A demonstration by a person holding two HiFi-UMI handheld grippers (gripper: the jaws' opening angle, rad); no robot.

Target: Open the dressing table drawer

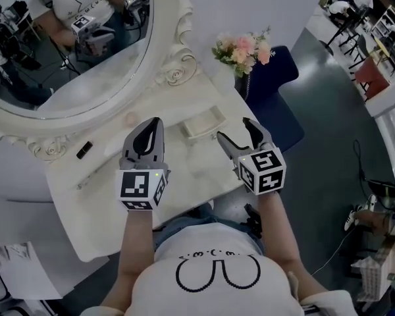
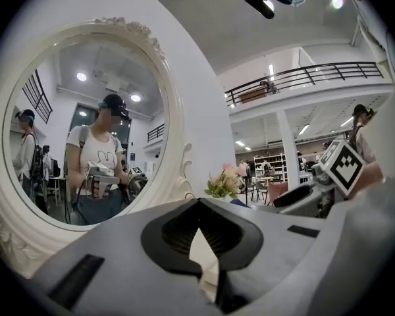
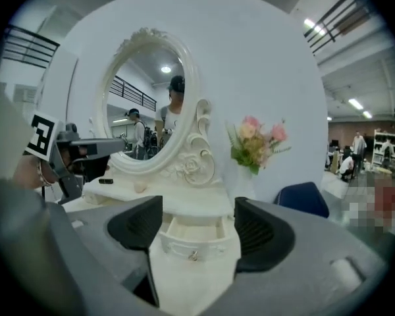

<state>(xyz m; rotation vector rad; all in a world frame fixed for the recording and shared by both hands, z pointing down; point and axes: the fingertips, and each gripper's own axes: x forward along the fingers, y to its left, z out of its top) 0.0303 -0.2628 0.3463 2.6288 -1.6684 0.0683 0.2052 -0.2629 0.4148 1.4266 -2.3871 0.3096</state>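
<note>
The white dressing table (image 1: pixel 118 196) has a small drawer (image 1: pixel 201 122) standing pulled out below the oval mirror (image 1: pixel 72 38). In the right gripper view the drawer (image 3: pixel 192 237) shows its empty inside and a little metal knob (image 3: pixel 193 256). My right gripper (image 1: pixel 235 131) hovers open just right of the drawer, above the tabletop, with nothing between its jaws (image 3: pixel 199 226). My left gripper (image 1: pixel 149 137) is held over the table left of the drawer, its jaws shut and empty (image 2: pixel 201 232).
A vase of pink flowers (image 1: pixel 243 50) stands at the table's back right corner. A blue chair (image 1: pixel 270 78) sits beyond it. A small black object (image 1: pixel 84 149) lies on the tabletop near the mirror's carved frame. The person's body is against the table's front edge.
</note>
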